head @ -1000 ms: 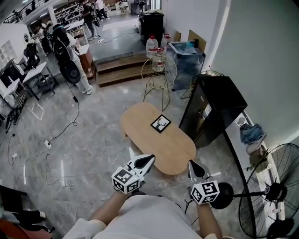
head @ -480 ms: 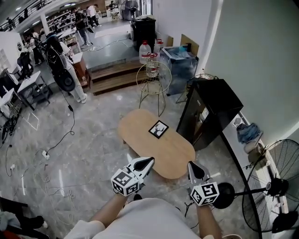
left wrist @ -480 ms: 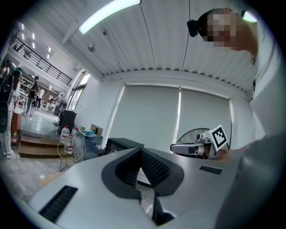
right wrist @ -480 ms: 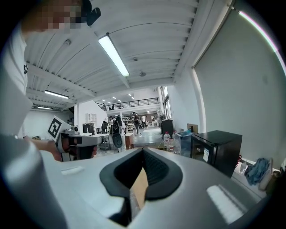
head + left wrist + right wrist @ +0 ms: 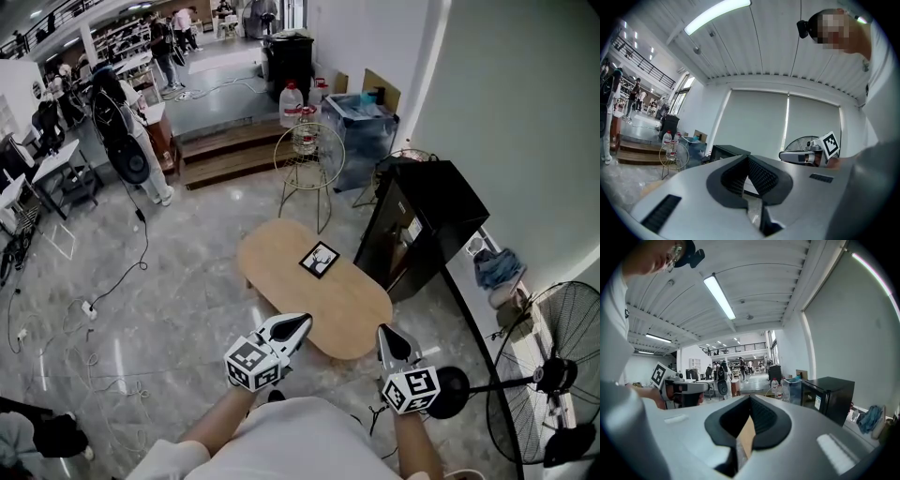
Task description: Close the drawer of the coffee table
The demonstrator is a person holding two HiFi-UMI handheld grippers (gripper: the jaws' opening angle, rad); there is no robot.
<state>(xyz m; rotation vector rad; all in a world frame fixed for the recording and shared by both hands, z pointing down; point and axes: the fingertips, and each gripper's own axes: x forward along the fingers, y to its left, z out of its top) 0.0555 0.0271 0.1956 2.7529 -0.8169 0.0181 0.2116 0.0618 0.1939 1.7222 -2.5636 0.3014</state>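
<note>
The oval wooden coffee table stands on the grey floor ahead of me, with a black-and-white marker card on its top. Its drawer is hidden from this angle. My left gripper is held before the table's near edge, jaws shut on nothing, and its closed pads meet at a point. My right gripper hovers off the table's near right end, also shut and empty. Each gripper shows in the other's view: the right gripper and the left gripper.
A black cabinet stands right of the table. A gold wire stand is beyond it, and a standing fan with a round black base is at my right. Cables trail over the floor at left. People stand far back.
The view has shifted a little, so the table sits slightly lower in the picture. Both grippers keep the same pose ahead of me, still shut.
</note>
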